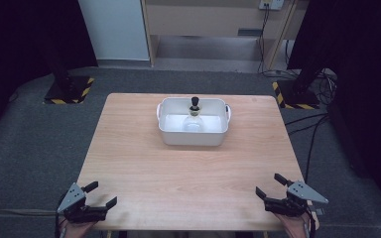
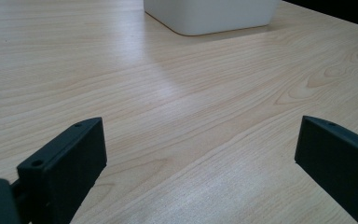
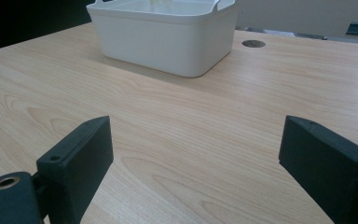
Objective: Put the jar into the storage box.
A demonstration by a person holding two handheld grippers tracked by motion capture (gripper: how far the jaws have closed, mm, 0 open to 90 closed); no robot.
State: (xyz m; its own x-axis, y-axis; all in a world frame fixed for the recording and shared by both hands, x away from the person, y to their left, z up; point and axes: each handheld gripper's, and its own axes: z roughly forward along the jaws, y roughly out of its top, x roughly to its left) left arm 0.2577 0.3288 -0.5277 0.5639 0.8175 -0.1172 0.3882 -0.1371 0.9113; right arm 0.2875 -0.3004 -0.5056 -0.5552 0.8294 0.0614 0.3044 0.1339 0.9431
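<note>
High view showed us our left gripper at the near left corner of the wooden table, jaws spread wide and holding nothing. Further along, a white tub stood at the far middle, well apart from both grippers, with a clear flask upright inside; we could read no writing on either. At the near right corner our right gripper was likewise spread and empty.

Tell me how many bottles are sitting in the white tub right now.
1. A clear bottle with a dark stopper stands upright near the middle of the white tub, toward its far wall. The tub's near wall could hide something low behind it.
</note>
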